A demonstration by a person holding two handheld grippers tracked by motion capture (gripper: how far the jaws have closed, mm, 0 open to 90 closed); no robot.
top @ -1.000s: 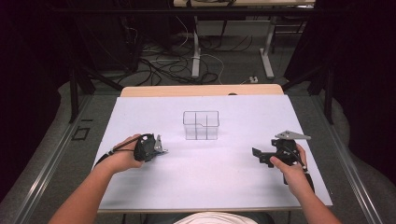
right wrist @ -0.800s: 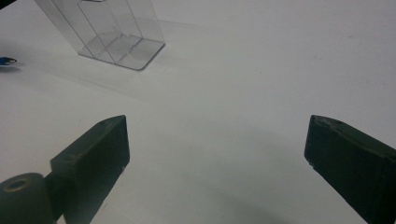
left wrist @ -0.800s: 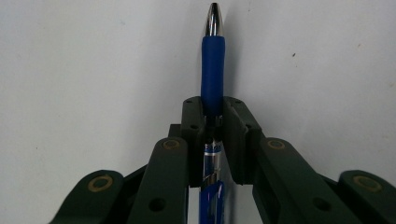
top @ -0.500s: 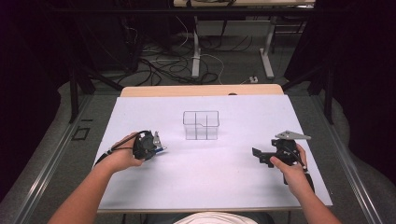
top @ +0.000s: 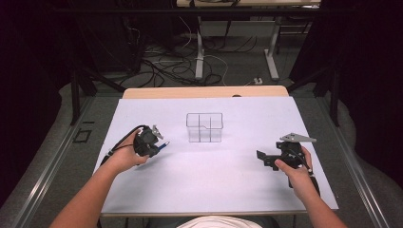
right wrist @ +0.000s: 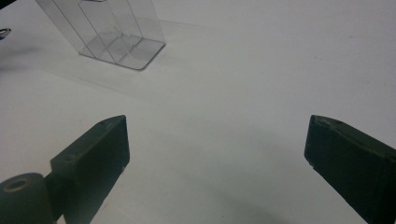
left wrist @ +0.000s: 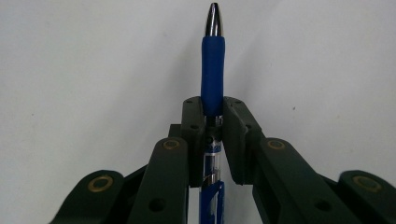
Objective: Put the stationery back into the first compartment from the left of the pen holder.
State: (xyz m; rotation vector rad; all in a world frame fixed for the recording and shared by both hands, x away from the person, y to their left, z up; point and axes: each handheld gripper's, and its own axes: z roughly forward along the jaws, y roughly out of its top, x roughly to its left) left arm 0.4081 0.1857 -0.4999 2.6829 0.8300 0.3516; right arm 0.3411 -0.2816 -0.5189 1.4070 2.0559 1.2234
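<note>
A blue pen (left wrist: 212, 70) with a silver tip juts out from between the jaws of my left gripper (left wrist: 212, 105), which is shut on its barrel. In the high view the left gripper (top: 154, 140) sits at the table's left, and the pen (top: 163, 145) points right toward a clear plastic divided box (top: 204, 127) at the middle. Some way to the right, my right gripper (top: 262, 159) rests low over the white surface. Its jaws stand wide open with nothing between them (right wrist: 217, 140), aimed toward the clear box (right wrist: 112, 28).
A white sheet covers the table (top: 214, 185), with a wooden strip (top: 204, 91) bare along the far edge. Beyond the table lie cables (top: 171, 66) and desk legs on the floor. A person's forearms come in from the near edge.
My left gripper with the pen has edged slightly farther from the person. The right gripper has stayed still.
</note>
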